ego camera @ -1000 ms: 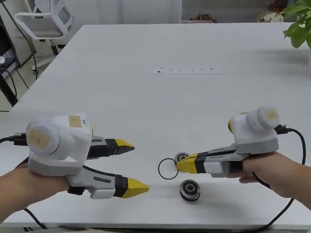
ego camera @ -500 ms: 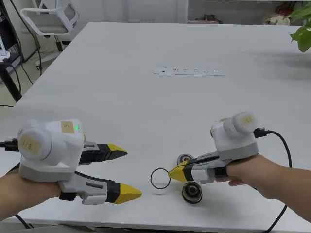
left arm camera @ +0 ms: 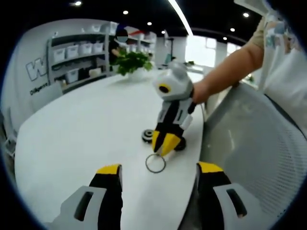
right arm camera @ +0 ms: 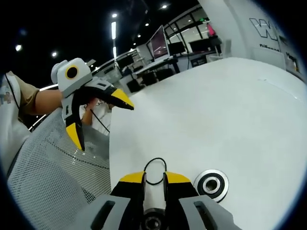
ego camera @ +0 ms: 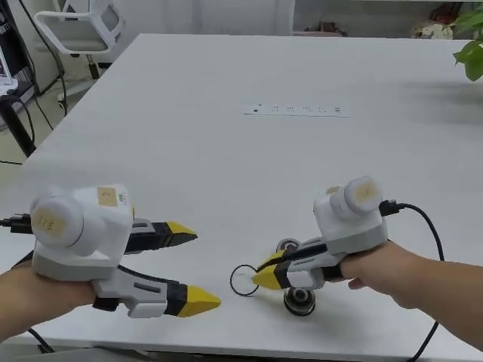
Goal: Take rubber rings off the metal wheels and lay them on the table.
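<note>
A thin black rubber ring (ego camera: pixel 243 280) (left arm camera: pixel 156 163) (right arm camera: pixel 155 171) lies flat on the white table (ego camera: pixel 249 173) near its front edge. My right gripper (ego camera: pixel 263 276) (right arm camera: pixel 154 179) rests with its yellow tips at the ring's near edge, jaws a narrow gap apart, and the ring's near arc sits in that gap. Two metal wheels stand by it: one (ego camera: pixel 287 246) (right arm camera: pixel 211 184) just beyond the gripper, a darker one (ego camera: pixel 299 300) (right arm camera: pixel 153 223) under it. My left gripper (ego camera: pixel 192 268) (left arm camera: pixel 158 168) hovers open to the left, pointing at the ring.
A flat white strip (ego camera: pixel 297 110) lies mid-table. The table's front edge (ego camera: pixel 249 348) runs close below both grippers. A cable (ego camera: pixel 434 249) trails from the right gripper. An office chair (ego camera: pixel 75 23) stands at the far left and a plant (ego camera: pixel 469 56) at the far right.
My right gripper has moved left and down with the ring, which now lies flat on the table; its jaws look slightly parted. The left gripper has barely moved.
</note>
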A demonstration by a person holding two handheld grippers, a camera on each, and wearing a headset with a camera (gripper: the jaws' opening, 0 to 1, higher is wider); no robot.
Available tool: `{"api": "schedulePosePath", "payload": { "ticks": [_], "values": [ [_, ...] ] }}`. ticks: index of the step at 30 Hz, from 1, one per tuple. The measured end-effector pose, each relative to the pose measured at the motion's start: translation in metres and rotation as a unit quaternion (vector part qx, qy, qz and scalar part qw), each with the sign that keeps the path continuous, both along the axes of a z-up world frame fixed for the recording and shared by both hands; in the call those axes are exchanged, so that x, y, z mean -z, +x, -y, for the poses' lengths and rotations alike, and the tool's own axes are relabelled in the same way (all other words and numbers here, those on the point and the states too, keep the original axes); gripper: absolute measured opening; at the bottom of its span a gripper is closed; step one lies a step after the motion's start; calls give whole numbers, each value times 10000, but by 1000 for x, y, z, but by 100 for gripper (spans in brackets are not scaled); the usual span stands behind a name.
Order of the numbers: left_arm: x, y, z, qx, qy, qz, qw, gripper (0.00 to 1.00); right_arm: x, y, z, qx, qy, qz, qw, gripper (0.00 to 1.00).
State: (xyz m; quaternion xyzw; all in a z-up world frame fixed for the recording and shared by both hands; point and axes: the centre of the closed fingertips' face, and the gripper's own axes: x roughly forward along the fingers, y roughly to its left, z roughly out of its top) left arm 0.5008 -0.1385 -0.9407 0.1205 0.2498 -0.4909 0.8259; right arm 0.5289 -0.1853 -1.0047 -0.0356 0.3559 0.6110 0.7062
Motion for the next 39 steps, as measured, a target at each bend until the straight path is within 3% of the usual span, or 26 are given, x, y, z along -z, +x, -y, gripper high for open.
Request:
{"api": "schedulePosePath", "payload": {
  "ticks": [11, 22, 31, 39],
  "values": [
    [-1, 4, 3, 87, 73, 23, 9999, 63, -23, 4, 8, 159, 301, 111, 9994, 21],
    [-8, 10, 29, 375, 61, 113, 9992, 63, -39, -1, 38, 345, 496, 177, 9980, 22],
    [0, 12, 47, 609, 114, 44, 9981, 62, -30, -6, 70, 524, 450, 139, 9975, 23],
    [9, 15, 63, 767, 144, -60, 9969, 60, -21, -13, 80, 568, 409, 127, 9975, 22]
  ]
}}
